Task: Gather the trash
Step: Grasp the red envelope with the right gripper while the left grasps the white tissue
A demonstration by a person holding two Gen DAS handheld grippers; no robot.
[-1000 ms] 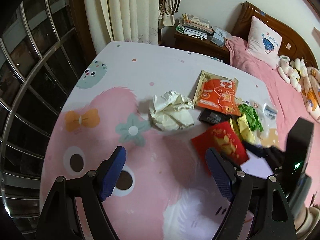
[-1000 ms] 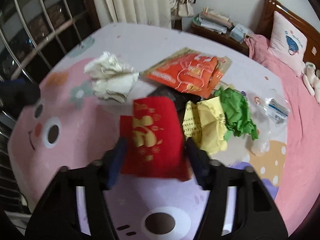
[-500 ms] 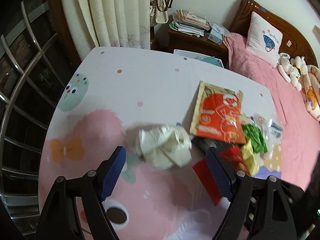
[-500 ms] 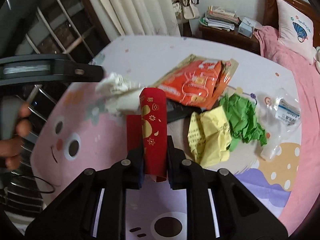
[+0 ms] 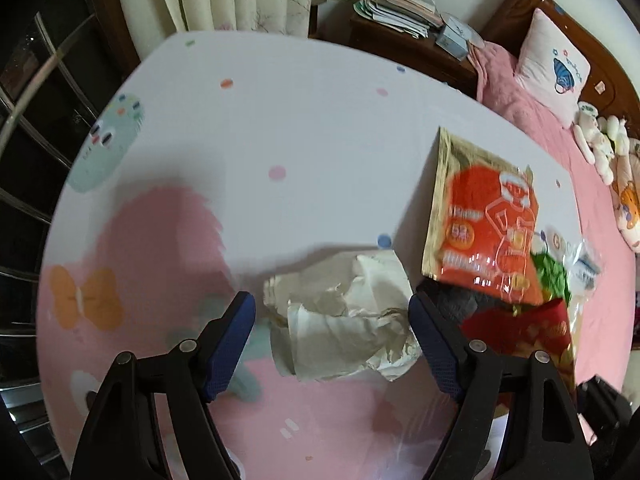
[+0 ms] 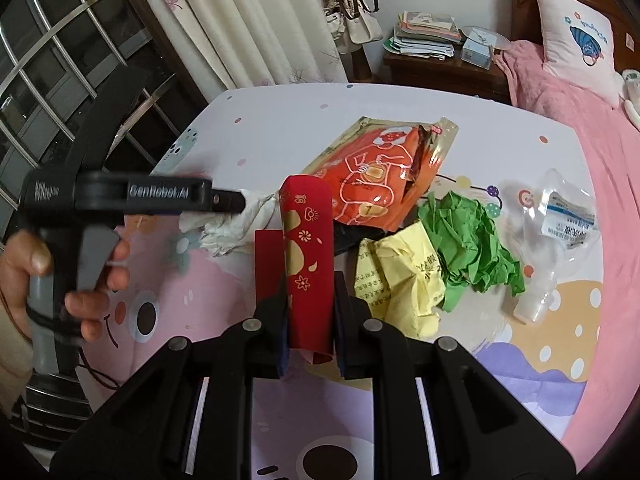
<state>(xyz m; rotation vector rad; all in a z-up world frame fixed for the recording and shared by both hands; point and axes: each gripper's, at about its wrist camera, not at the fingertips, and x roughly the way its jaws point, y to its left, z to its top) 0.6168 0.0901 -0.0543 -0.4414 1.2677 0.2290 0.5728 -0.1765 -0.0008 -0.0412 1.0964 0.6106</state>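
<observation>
My right gripper (image 6: 310, 304) is shut on a red envelope (image 6: 307, 256) with gold print, held bent and lifted above the cartoon table cover (image 6: 280, 120). The envelope also shows in the left wrist view (image 5: 532, 332). My left gripper (image 5: 332, 320) is open, its fingers on either side of a crumpled white paper wad (image 5: 344, 320). That wad shows in the right wrist view (image 6: 232, 224) under the left gripper's body (image 6: 132, 196). An orange snack packet (image 6: 380, 176), a yellow paper ball (image 6: 400, 284), a green paper ball (image 6: 468, 240) and a clear plastic bag (image 6: 560, 232) lie on the table.
A dark flat item (image 5: 456, 304) lies under the orange packet (image 5: 484, 224). A pink bed (image 6: 592, 112) with a pillow stands right of the table. A wooden nightstand (image 6: 436, 60) with stacked papers is behind. Curtains (image 6: 248, 20) and a barred window (image 6: 52, 64) are at the left.
My right gripper closed on the red envelope and lifted it off the table. My left gripper moved forward over the white paper wad, which now sits between its fingers.
</observation>
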